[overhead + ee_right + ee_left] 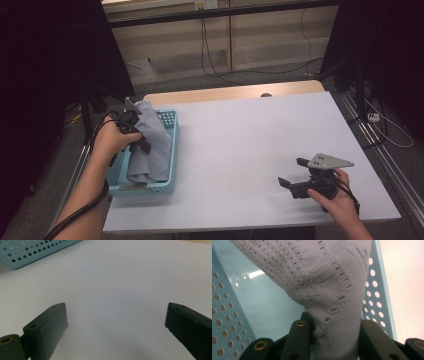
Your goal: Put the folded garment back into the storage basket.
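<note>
A grey knitted cloth [150,142] hangs over the light blue perforated basket [173,155] at the table's left edge. My left gripper [134,131] is shut on the cloth and holds it above the basket. In the left gripper view the knit cloth [324,290] is pinched between the two black jaws, with the basket's floor [262,302] behind it. My right gripper [292,175] rests near the table's front right, open, jaws pointing left with nothing between them. In the right gripper view its fingers [47,327] stand wide apart over the bare white table [120,290].
The white table [250,135] has a wooden far edge. Beyond it a floor with loose cables [220,70] runs along a wall. Dark stands flank both sides. The basket's corner [30,250] lies ahead of the right gripper.
</note>
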